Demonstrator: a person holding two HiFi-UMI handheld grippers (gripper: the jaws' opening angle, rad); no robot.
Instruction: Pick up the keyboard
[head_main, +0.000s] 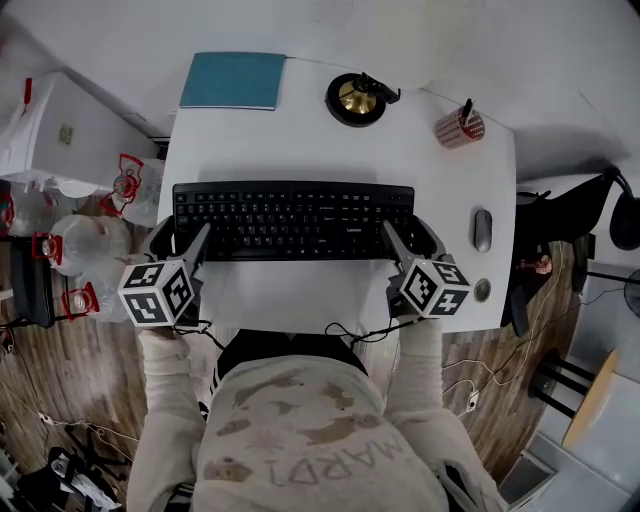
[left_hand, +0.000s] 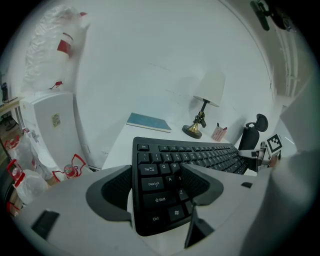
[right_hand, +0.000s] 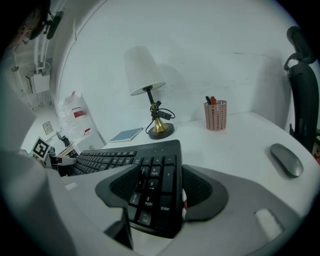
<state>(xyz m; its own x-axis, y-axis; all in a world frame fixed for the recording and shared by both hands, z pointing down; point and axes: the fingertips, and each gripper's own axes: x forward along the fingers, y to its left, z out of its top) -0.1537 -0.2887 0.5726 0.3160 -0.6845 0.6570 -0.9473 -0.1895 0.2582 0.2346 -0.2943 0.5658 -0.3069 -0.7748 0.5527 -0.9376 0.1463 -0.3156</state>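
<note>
One flat, rectangular black plastic keyboard (head_main: 293, 220) runs nine to three o'clock. Two tongs, left gripper (head_main: 185, 236) and right gripper (head_main: 410, 232), each clamp one end between ribbed dark pads (left_hand: 116, 189).

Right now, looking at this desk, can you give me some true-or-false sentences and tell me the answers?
1. The keyboard is black. True.
2. The mouse lies at the keyboard's left end. False: it lies beyond the right end.
3. The left hand-held gripper and the right hand-held gripper each have one end of the keyboard between their jaws. True.
4. The blue book lies on top of the keyboard. False: it lies apart, at the desk's far left corner.
</note>
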